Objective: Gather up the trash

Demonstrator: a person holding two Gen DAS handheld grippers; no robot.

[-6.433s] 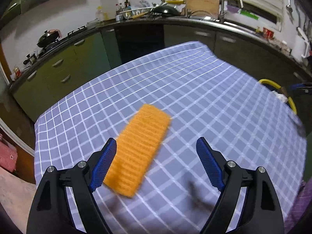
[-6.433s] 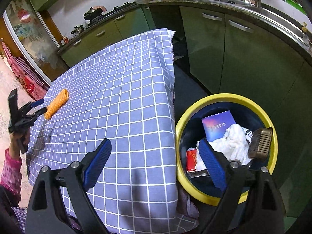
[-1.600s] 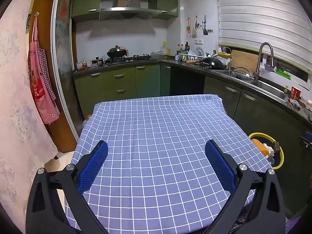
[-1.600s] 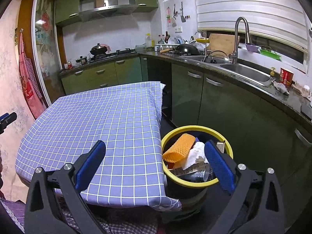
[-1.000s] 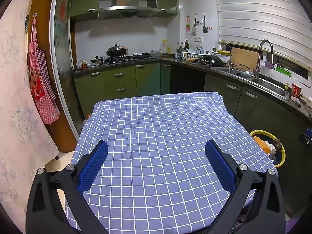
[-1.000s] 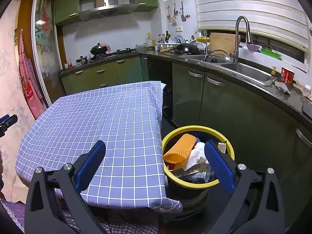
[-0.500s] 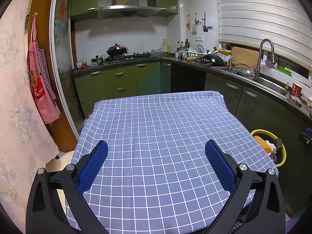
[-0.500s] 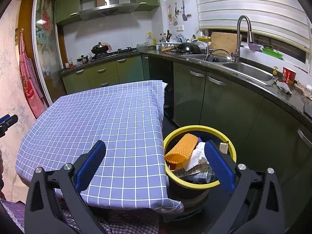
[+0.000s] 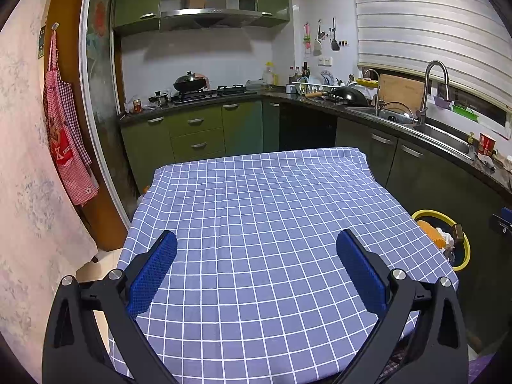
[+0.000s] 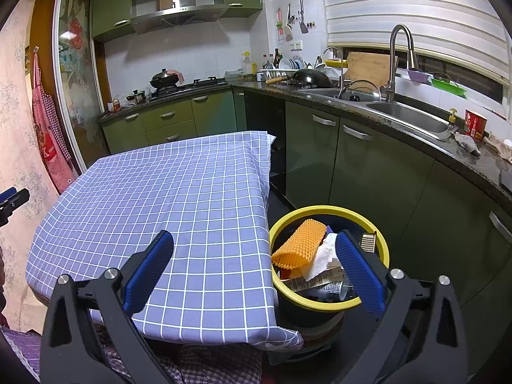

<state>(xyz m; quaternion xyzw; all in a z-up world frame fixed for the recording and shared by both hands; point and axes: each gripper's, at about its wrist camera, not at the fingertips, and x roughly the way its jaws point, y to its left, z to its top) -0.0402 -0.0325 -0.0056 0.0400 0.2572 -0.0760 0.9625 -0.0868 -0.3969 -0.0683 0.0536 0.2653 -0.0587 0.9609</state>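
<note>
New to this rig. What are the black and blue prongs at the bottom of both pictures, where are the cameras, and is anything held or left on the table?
No robot here: a person holds one hand gripper per hand, each with a fisheye camera looking along its jaws. The left gripper looks across the checked tablecloth, which shows nothing lying on it. The right gripper looks at the table's corner and the yellow-rimmed bin beside it, holding an orange sponge, paper and other scraps. Both jaws stand open, holding nothing.

A home kitchen — green cabinets [image 9: 195, 134], a hob [image 9: 208, 91] with a wok under a hood [image 9: 208, 16], a sink [image 10: 406, 116] and tap, a dish rack, an apron [image 9: 64, 121] on the wall — and a checked tablecloth [image 9: 265, 224].
</note>
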